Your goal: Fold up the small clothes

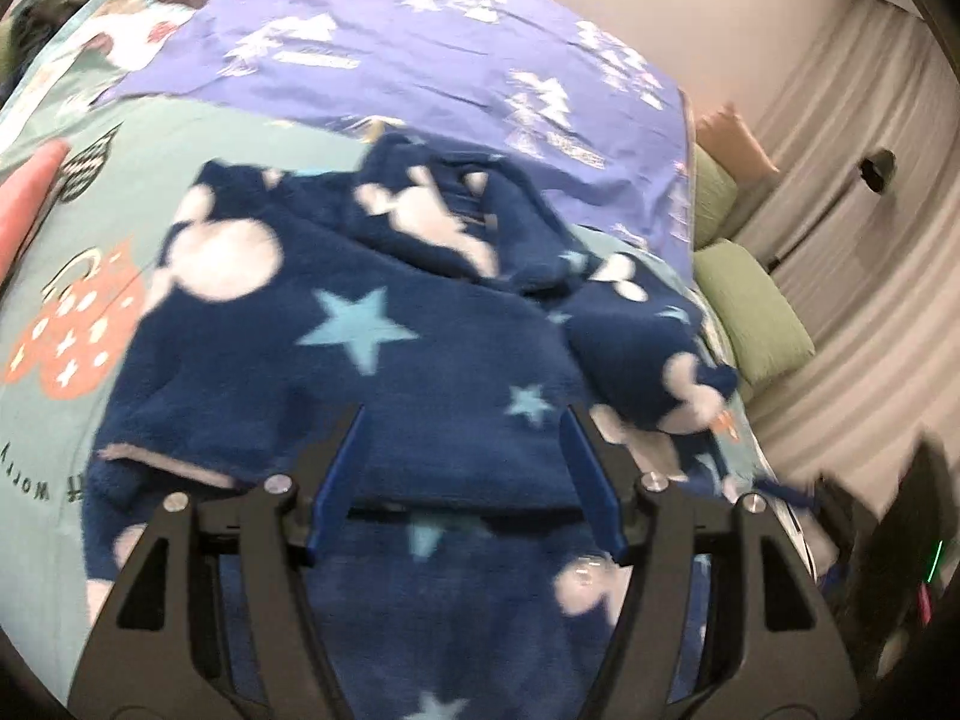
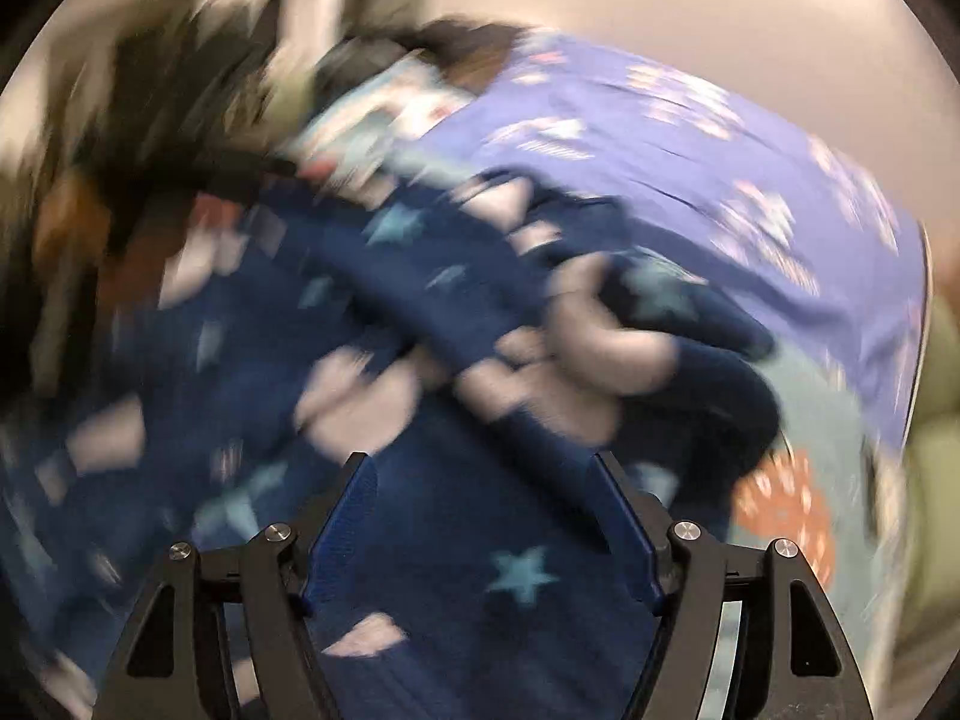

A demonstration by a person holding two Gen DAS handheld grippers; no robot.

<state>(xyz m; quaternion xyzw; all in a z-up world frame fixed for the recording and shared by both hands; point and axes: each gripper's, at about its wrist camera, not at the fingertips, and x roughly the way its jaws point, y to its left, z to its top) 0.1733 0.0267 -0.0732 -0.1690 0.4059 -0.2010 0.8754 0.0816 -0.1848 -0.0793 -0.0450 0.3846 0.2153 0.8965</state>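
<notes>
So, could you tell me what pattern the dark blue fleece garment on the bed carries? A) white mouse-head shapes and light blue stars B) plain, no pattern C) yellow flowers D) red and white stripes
A: the dark blue fleece garment shows white mouse-head shapes and light blue stars, and the right wrist view, though blurred, shows the same.

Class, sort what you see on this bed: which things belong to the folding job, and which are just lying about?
Belongs to the job:
navy fleece top
left gripper
right gripper

Just lying about:
purple sheet
teal cover
green cushions
</notes>
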